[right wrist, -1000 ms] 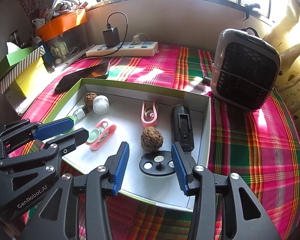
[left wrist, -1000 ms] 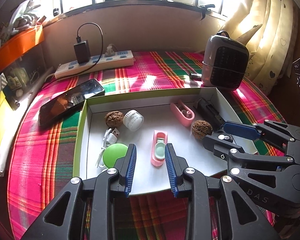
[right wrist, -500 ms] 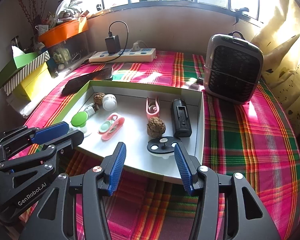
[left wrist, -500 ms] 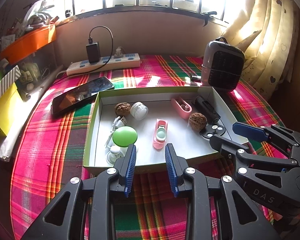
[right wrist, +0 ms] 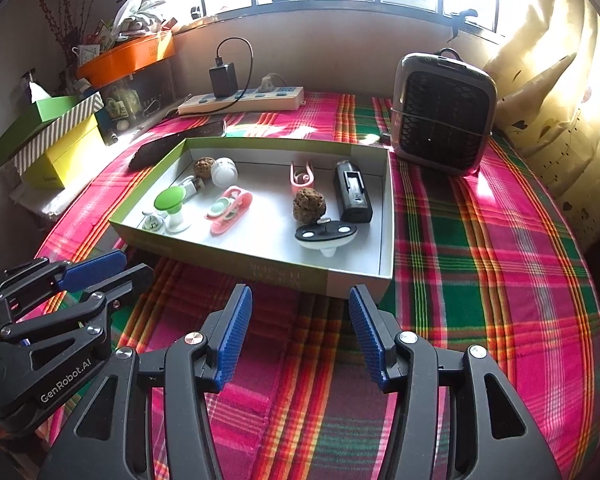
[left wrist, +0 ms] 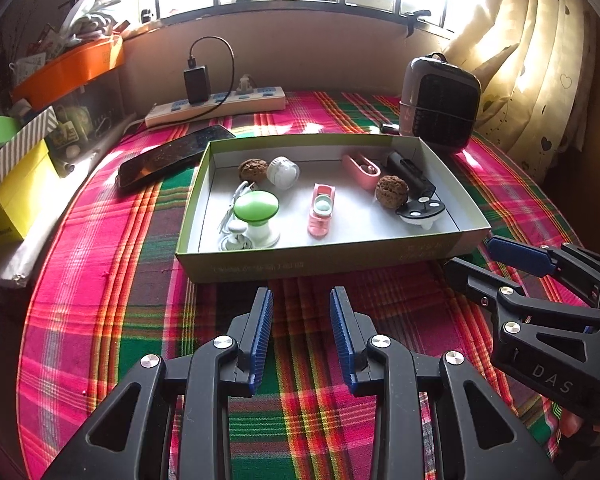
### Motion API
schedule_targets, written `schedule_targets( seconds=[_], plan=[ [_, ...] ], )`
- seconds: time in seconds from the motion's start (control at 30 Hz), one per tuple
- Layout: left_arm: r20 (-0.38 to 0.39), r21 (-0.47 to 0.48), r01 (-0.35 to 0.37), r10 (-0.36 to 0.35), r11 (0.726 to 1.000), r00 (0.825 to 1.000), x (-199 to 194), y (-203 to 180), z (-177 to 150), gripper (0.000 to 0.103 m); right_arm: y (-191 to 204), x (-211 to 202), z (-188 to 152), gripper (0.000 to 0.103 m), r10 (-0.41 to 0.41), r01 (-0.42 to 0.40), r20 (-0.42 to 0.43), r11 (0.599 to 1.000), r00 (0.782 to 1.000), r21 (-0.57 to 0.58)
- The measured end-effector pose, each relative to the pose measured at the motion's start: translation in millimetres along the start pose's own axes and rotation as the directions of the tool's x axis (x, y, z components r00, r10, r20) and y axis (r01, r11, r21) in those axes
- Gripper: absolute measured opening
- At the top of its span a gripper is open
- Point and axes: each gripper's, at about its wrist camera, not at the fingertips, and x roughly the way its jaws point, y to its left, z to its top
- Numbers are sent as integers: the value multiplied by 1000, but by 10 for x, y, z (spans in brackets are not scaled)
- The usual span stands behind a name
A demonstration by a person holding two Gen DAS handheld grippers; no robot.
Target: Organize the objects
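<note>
A shallow green-sided box (left wrist: pixel 320 264) (right wrist: pixel 260 268) sits mid-table on the plaid cloth. It holds two walnuts (left wrist: pixel 392 191) (right wrist: pixel 309 206), a white round cap (left wrist: pixel 283 172), a green-topped stand (left wrist: pixel 256 210), white earphones, two pink clips (left wrist: pixel 321 210) (right wrist: pixel 228 210), a black rectangular device (right wrist: pixel 352 196) and a black-and-white disc piece (right wrist: pixel 326 236). My left gripper (left wrist: pixel 301 336) is open and empty, short of the box's near wall. My right gripper (right wrist: pixel 300 332) is open and empty, also short of it; it shows at the right of the left wrist view (left wrist: pixel 512 264).
A phone (left wrist: pixel 172 156) lies left of the box. A power strip (left wrist: pixel 216 106) with a charger runs along the back wall. A small grey heater (right wrist: pixel 444 112) stands back right. Yellow and green boxes (right wrist: pixel 56 140) and an orange tray (right wrist: pixel 128 56) stand at the left.
Both grippers have drawn back from over the box toward the near side of the table. They stay open and empty. The box contents have not moved.
</note>
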Motion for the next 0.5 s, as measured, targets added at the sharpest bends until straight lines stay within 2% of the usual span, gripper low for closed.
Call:
schedule_targets(
  seconds=[0.17,0.5],
  plan=[
    [-18,12,-18,18,1000,1000,18,-50,-127,28,-48,14,-139,52,-16,16,-23,1000,1000,26],
    [-54,-38,-46,44,998,998,47,-28,-296,28,-57,12,-305,55,-60,62,-60,998,996,23]
  ],
)
